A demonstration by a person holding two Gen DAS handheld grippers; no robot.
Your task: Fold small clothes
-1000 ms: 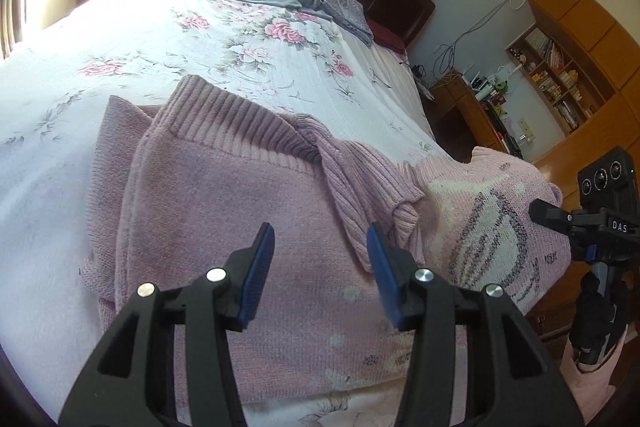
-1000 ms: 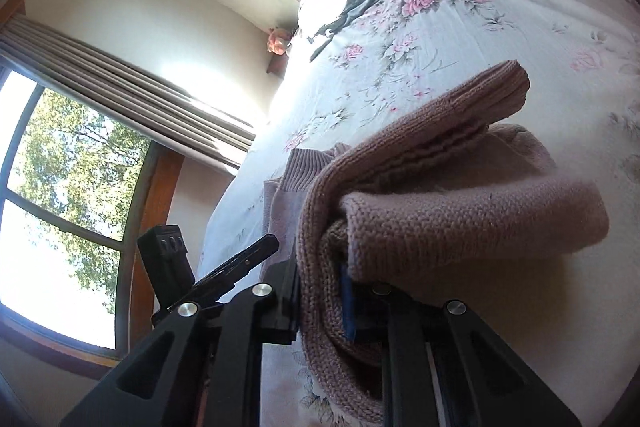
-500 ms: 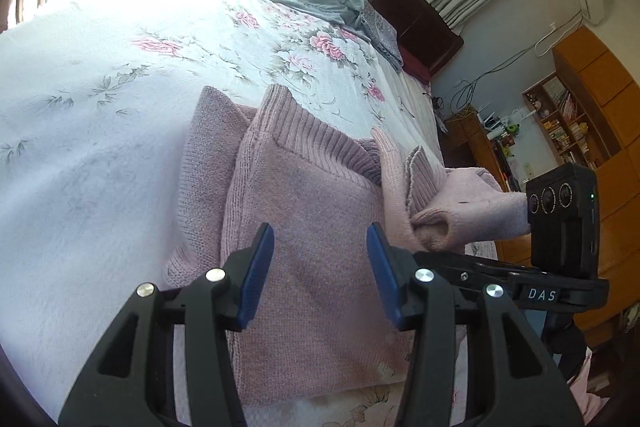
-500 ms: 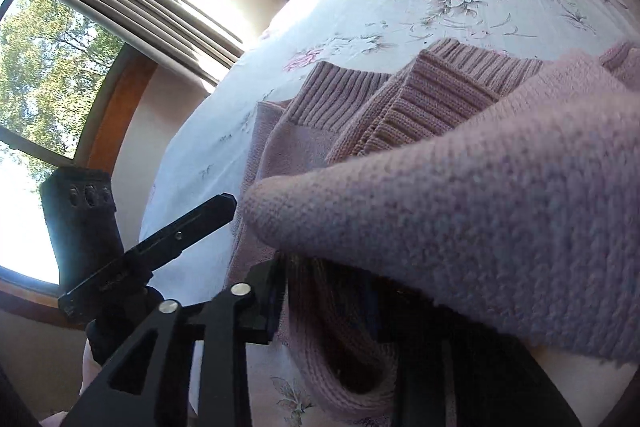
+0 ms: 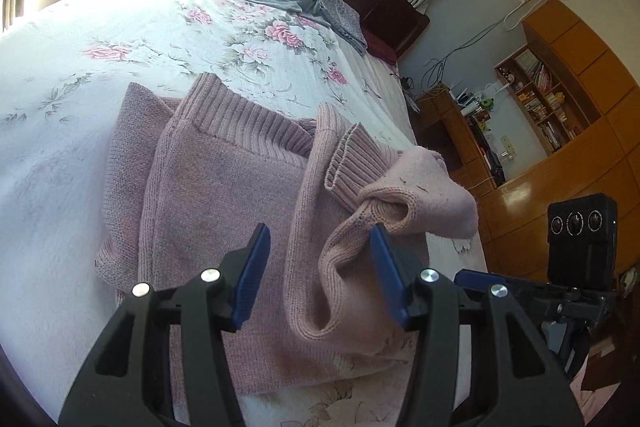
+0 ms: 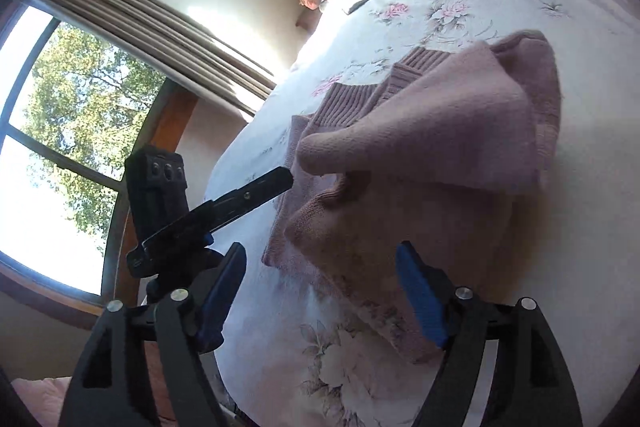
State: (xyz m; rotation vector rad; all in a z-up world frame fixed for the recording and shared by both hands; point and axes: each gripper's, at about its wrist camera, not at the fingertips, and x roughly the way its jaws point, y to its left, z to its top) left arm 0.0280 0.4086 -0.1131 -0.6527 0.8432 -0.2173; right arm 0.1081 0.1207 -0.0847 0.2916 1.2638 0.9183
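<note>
Right gripper [image 6: 320,291] jaws now released, sweater [image 5: 224,195] folded, ribbed hem toward headboard

A dusty-pink knit sweater [image 5: 224,195] lies on a white bedsheet [image 5: 132,39] printed with pink roses.

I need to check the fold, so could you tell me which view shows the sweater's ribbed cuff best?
The left wrist view: the ribbed cuff faces the camera, its opening visible atop the pink sweater. In the right wrist view the sweater shows ribbing only at its far edge; which part it belongs to is unclear.
</note>
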